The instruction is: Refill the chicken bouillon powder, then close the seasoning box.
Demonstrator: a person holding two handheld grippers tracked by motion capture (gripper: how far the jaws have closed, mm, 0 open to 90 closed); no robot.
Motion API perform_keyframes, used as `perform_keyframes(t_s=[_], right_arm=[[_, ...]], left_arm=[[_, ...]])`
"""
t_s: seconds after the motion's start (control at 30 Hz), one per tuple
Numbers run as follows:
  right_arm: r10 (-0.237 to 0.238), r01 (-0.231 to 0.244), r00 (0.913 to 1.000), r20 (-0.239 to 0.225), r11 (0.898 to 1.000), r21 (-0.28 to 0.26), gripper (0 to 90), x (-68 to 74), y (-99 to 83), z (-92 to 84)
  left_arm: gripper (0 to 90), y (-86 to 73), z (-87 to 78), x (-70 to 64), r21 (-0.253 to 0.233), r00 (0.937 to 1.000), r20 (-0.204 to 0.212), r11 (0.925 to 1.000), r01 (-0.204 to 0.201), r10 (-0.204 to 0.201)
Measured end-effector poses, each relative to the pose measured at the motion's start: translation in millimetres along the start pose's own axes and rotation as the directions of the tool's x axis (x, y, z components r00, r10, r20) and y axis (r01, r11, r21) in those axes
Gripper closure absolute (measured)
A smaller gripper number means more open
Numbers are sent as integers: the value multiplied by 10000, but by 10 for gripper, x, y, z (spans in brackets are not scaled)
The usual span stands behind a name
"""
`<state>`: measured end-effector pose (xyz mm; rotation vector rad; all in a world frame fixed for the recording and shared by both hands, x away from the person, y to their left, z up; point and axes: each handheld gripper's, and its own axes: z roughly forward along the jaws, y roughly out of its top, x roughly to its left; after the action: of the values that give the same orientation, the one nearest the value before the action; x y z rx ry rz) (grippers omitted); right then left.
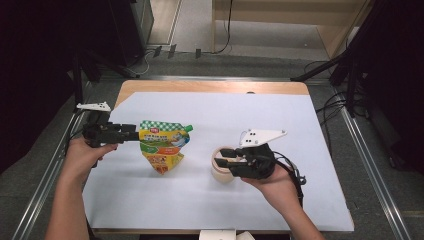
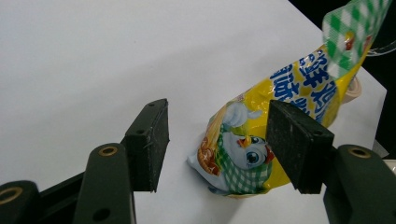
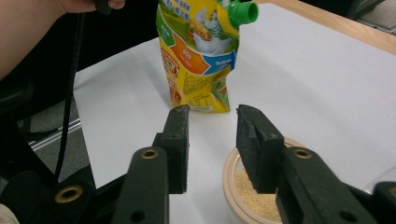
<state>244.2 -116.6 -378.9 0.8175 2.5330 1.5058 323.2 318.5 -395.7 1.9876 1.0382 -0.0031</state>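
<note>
A yellow spouted pouch (image 1: 162, 147) with a green checked top and a green cap (image 3: 243, 12) stands on the white sheet, leaning a little. My left gripper (image 1: 136, 134) lies level at the pouch's upper left edge. In the left gripper view its jaws (image 2: 217, 140) stand apart and the pouch (image 2: 299, 79) lies just beyond them, behind the right pad. A small beige cup (image 1: 220, 167) of tan powder sits right of the pouch. My right gripper (image 1: 222, 159) hovers over the cup, its jaws (image 3: 212, 140) parted with nothing between them. The cup (image 3: 247, 191) shows under one jaw, the pouch (image 3: 198, 51) farther off.
A white sheet (image 1: 280, 125) covers most of the wooden table (image 1: 210, 86). Metal rails (image 1: 367, 165) run along both sides, with cables on the floor at the right. The left hand's forearm (image 3: 28, 32) and trailing cable show in the right gripper view.
</note>
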Motion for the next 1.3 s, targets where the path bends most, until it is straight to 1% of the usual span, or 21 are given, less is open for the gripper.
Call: perform_keyframes(t_s=[0.13,0.2,0.27,0.37,0.4,0.43,0.5,0.63,0.73,0.8,0.87,0.93,0.97,1.07,1.2,1.3], right_arm=[[124,-124,9999,-15,9998,-161,712,-58,48,-118],[105,-103,9999,112,9998,-195,728,-83,61,-175],[116,-112,9997,218,9997,-195,755,-116,73,-233],[191,-179,9990,395,9994,-304,803,-177,86,-327],[282,-268,9986,444,9991,-317,828,-196,88,-359],[296,-280,9984,480,9990,-339,841,-218,89,-390],[363,-340,9972,659,9988,-354,896,-259,87,-454],[525,-482,9944,918,9977,-481,900,-356,71,-561],[631,-567,9908,1198,9968,-558,900,-430,50,-622],[740,-663,9865,1460,9961,-575,900,-492,21,-658],[871,-782,9836,1578,9950,-618,900,-544,-10,-670],[1023,-941,9796,1727,9940,-550,900,-602,-57,-672],[1094,-1010,9782,1766,9933,-561,900,-628,-80,-672],[1254,-1181,9712,2027,9919,-475,900,-693,-138,-667],[1539,-1483,9656,2097,9880,-422,900,-772,-220,-616],[1651,-1618,9643,2069,9863,-329,900,-815,-286,-543]], left_arm=[[394,3,25,-7,32,9996,276,10000,-43,42],[391,5,36,-6,7,9996,264,10000,-30,29],[389,4,46,-9,129,9998,205,9999,-40,37],[389,5,56,-13,94,9997,235,9999,-52,49],[389,6,59,-14,90,9997,221,9999,-67,65],[389,7,60,-14,112,9997,222,9999,-65,63],[388,8,66,-13,156,9997,217,9999,-60,57],[385,9,71,-16,154,9998,217,9999,-44,40],[382,8,81,-12,170,9997,227,9998,-35,31],[380,7,88,-8,193,9998,214,9998,-15,11],[375,9,97,-7,212,9998,209,9998,34,-39],[374,16,103,-8,192,9997,214,9998,73,-77],[375,19,107,-9,180,9996,275,9998,69,-74],[375,22,122,-16,256,9998,213,9997,35,-40],[375,23,130,-15,238,9997,263,9997,-8,2],[375,23,130,-11,232,9996,276,9997,6,-12]])
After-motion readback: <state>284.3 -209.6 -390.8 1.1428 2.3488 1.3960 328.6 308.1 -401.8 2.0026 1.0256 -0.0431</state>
